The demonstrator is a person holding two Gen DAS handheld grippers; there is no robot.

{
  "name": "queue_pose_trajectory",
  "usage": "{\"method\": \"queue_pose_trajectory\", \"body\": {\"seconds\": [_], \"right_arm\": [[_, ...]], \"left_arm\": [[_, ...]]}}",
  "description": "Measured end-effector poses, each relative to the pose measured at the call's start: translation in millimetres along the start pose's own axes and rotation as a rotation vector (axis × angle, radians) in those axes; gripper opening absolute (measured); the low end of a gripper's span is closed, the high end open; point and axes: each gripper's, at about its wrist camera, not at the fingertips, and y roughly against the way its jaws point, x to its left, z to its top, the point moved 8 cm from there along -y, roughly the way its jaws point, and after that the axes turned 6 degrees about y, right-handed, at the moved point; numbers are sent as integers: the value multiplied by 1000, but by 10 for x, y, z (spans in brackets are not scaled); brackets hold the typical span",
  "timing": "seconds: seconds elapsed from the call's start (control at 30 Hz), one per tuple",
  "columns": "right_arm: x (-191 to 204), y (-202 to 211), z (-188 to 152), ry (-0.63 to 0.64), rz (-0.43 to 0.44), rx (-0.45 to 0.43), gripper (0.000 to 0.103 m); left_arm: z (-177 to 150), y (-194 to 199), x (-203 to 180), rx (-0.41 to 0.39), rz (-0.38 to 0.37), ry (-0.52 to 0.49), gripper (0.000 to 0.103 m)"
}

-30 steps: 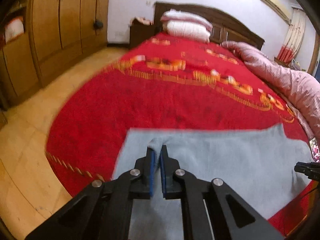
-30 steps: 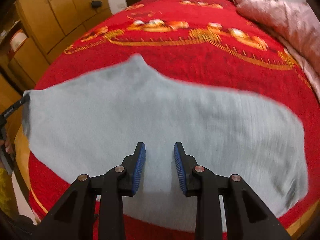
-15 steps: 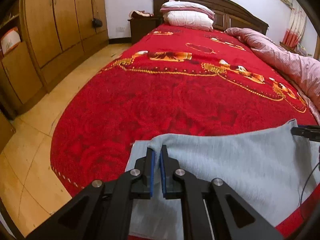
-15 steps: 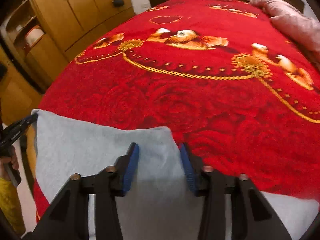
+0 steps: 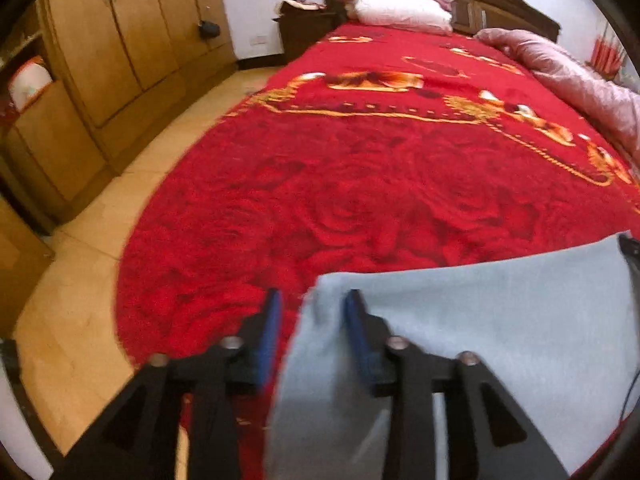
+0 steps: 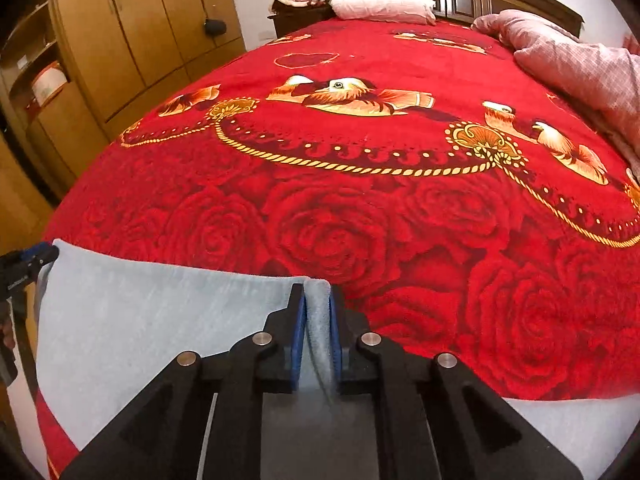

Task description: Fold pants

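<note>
Pants: we have the pale blue pants [image 6: 132,320] spread flat along the foot edge of the bed [image 6: 360,208], on the red rose blanket [image 5: 360,200]; part of the cloth runs off the bottom of both views.

Left tongs: our left tongs [image 5: 312,322] now stand spread apart, straddling the near left corner of the cloth. Half a second ago they were clamped on that corner, so we have just let it go.

Right tongs: our right tongs [image 6: 318,328] are now clenched on a bunched fold at the cloth's right corner. Half a second ago they were still apart around it.

What that means: we judge one fold laid down and the grip handed from left to right. The next fold probably starts from the right corner.

Risk: the released left corner may creep or curl when we pull from the right.

Around: pillows [image 6: 384,2] at the headboard, a pink quilt [image 6: 580,60] along the right edge, a wooden wardrobe [image 5: 132,40] across the floor.
</note>
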Motion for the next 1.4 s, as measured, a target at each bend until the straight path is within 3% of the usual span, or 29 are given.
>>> {"method": "queue_pose_trajectory", "body": {"seconds": [0.1, 0.27, 0.53, 0.8, 1.0, 1.3, 1.33, 1.4], "right_arm": [[-31, 116, 29, -52, -11, -14, 23], [12, 508, -31, -115, -11, -68, 29], [257, 781, -586, -71, 12, 34, 30], [245, 791, -1012, -114, 27, 85, 30], [236, 784, -1002, -113, 22, 81, 30], [251, 766, -1009, -96, 7, 79, 30], [255, 766, -1009, -97, 7, 79, 30], [258, 764, -1009, -95, 5, 78, 30]], "left_arm": [[-47, 124, 208, -3, 24, 37, 40], [-339, 454, 402, -17, -66, 163, 40], [-979, 698, 360, 49, -255, 350, 40], [-1109, 653, 311, 102, -399, 442, 37], [-1153, 527, 144, 152, -391, 400, 37], [-1109, 444, 229, 134, -435, 514, 36], [-1102, 439, 244, 130, -438, 528, 33], [-1091, 428, 298, 122, -432, 559, 6]]}}
